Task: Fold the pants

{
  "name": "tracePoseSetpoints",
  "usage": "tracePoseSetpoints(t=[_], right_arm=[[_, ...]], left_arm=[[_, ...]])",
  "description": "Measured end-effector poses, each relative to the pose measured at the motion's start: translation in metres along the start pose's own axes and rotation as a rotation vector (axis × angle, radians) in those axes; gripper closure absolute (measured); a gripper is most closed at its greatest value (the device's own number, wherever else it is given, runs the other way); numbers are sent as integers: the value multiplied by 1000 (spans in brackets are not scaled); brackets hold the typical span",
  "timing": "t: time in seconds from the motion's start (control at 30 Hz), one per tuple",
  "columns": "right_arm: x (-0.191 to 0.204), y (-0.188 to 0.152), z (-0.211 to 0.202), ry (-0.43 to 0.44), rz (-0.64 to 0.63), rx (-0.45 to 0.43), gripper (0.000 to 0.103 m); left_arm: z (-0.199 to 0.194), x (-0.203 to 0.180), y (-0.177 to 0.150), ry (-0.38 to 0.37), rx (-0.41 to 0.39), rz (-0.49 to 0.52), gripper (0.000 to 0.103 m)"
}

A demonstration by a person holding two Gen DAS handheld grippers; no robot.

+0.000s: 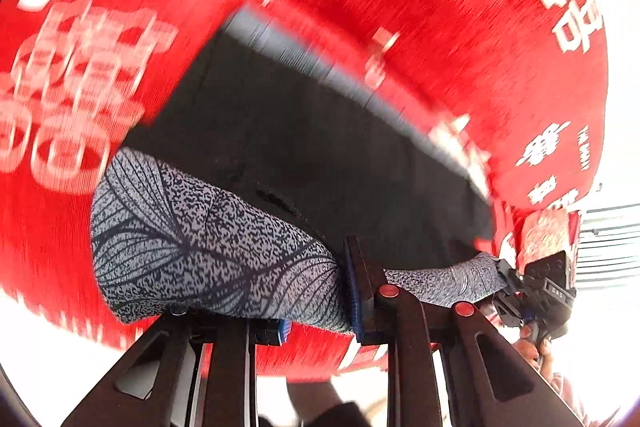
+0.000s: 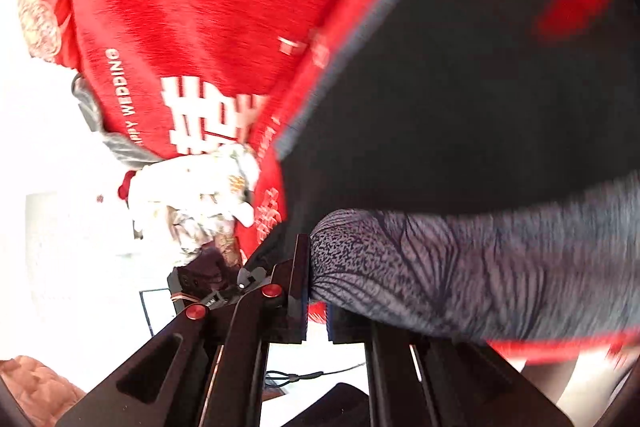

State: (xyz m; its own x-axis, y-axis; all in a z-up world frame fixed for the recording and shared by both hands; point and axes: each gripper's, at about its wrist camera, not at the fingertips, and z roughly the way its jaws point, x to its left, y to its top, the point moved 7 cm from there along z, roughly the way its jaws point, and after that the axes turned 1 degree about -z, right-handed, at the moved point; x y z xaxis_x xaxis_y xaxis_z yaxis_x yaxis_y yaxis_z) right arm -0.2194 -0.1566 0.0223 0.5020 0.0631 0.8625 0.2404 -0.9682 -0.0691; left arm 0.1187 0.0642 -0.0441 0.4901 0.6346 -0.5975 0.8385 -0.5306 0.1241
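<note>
While both my grippers pinch the grey leaf-print end of the pants (image 1: 208, 247), the dark body (image 1: 304, 155) lies over the red cloth (image 1: 440, 7). Left gripper (image 1: 320, 303) is clamped on the printed fabric; right gripper (image 2: 318, 291) is clamped on the same edge, probably so it lifts evenly for a fold. From the left wrist view, the other gripper (image 1: 532, 291) shows at the far end. Motion blur smears the print, and the far end is cut off — can't tell waistband from hem. White bundle (image 2: 192, 203) unclear.
</note>
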Motion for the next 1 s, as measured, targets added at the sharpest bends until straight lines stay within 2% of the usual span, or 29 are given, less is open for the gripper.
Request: tracePoseSetpoints(t=[0.07,0.1,0.13,0.2,0.27,0.4,0.43,0.47,0.53,0.6,0.67,0.7,0.83,0.87,1.0], right_arm=[[17,38,12,10,-38,16,96],[22,52,16,-2,-54,22,96],[25,66,23,-20,-68,30,94],[15,101,39,-48,-76,44,93],[0,124,63,-77,-61,61,93],[-40,160,105,-198,-47,103,90],[-46,162,109,-217,-42,107,84],[-56,165,116,-249,-33,107,72],[-64,174,122,-206,-7,65,62],[-61,175,122,-191,21,63,55],[-52,173,119,-204,-11,75,40],[-43,170,112,-217,-52,84,39],[-30,160,78,-228,-87,71,39],[-30,156,61,-240,-91,63,39],[-48,139,-5,-306,-79,33,33]], left_arm=[[2,-9,37,6,-51,18,76],[7,-10,57,27,-78,29,66],[12,-8,76,70,-111,36,42],[30,-4,107,139,-152,36,23],[56,4,132,170,-143,20,23],[99,35,156,314,-120,-30,23],[107,42,157,349,-109,-39,23],[109,44,158,374,-108,-44,23],[107,54,161,443,-122,-62,23],[90,53,159,475,-152,-73,23],[77,38,157,504,-154,-21,23],[75,28,154,514,-143,21,23],[86,-30,126,551,-53,251,23],[96,-52,111,542,-9,308,23],[146,-119,64,476,114,412,23]])
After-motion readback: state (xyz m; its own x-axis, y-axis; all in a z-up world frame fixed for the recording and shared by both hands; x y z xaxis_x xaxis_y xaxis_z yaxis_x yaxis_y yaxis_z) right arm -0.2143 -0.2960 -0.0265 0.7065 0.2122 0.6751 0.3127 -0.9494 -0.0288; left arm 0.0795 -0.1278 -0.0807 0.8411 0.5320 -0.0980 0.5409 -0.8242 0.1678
